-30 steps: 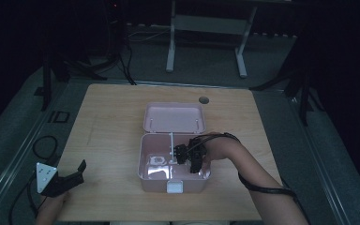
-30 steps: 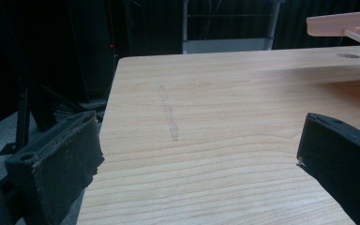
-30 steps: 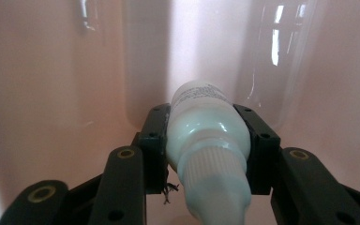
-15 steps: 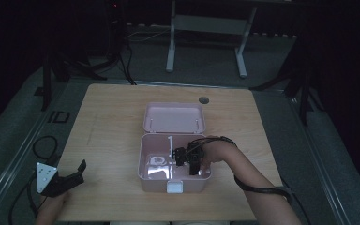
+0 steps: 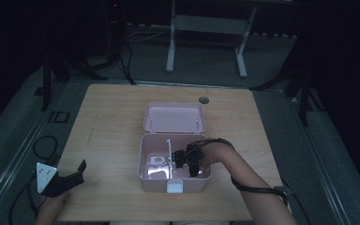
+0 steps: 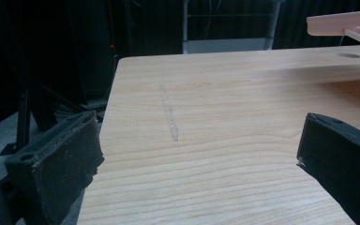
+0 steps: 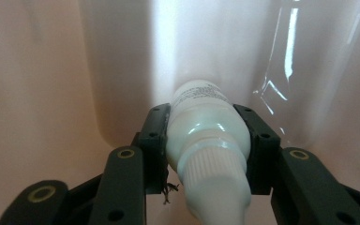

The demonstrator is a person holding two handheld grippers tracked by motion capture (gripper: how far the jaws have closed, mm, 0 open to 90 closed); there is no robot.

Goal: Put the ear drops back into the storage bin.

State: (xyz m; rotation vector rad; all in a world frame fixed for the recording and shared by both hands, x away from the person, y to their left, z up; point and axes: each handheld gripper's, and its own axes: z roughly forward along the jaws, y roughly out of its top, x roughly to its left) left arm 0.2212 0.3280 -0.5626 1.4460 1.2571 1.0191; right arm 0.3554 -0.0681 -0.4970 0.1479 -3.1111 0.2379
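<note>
Inside the pink box (image 5: pixel 145 159) on the bench (image 5: pixel 108 122), a white bottle (image 7: pixel 206 126) is clamped between the right gripper's (image 7: pixel 206 140) jaws (cap toward the camera). Wide open, the left gripper (image 5: pixel 72 176) is held empty near the bench's edge.

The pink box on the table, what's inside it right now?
The pink box, lid open, has a divider. Its right compartment holds the right gripper shut on a small white bottle; the left holds a pale item too dim to identify. The hand hides the floor beneath.
</note>
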